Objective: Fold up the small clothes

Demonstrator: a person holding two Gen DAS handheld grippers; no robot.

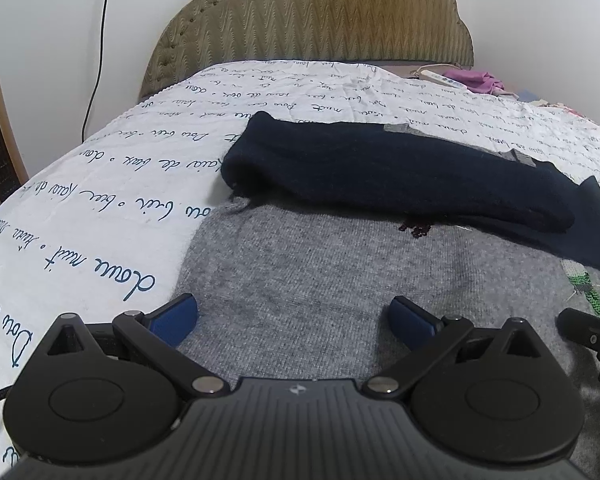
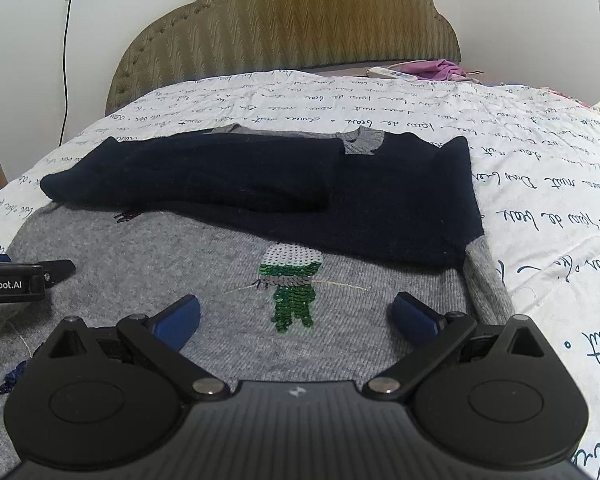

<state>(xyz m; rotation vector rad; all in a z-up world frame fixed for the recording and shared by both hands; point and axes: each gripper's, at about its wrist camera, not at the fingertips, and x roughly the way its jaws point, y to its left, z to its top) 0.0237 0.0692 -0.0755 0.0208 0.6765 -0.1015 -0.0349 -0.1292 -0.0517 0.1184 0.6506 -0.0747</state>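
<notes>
In the left wrist view, one grey sweater [image 1: 308, 280] lies flat on the bed [image 1: 100, 208], and its two dark navy sleeves [image 1: 380, 176] are folded across the upper part. The left hand-held gripper [image 1: 294, 318] is wide open above the grey knit and holds nothing. Whether its two blue fingertips [image 1: 176, 320] touch the fabric cannot be told.

In the right wrist view, the same one sweater [image 2: 180, 256] shows one green sequin figure [image 2: 292, 288]. The right hand-held gripper [image 2: 296, 318] is also wide open and empty, with the figure between its fingers. The left hand-held gripper [image 2: 20, 278] is at the left edge.
</notes>
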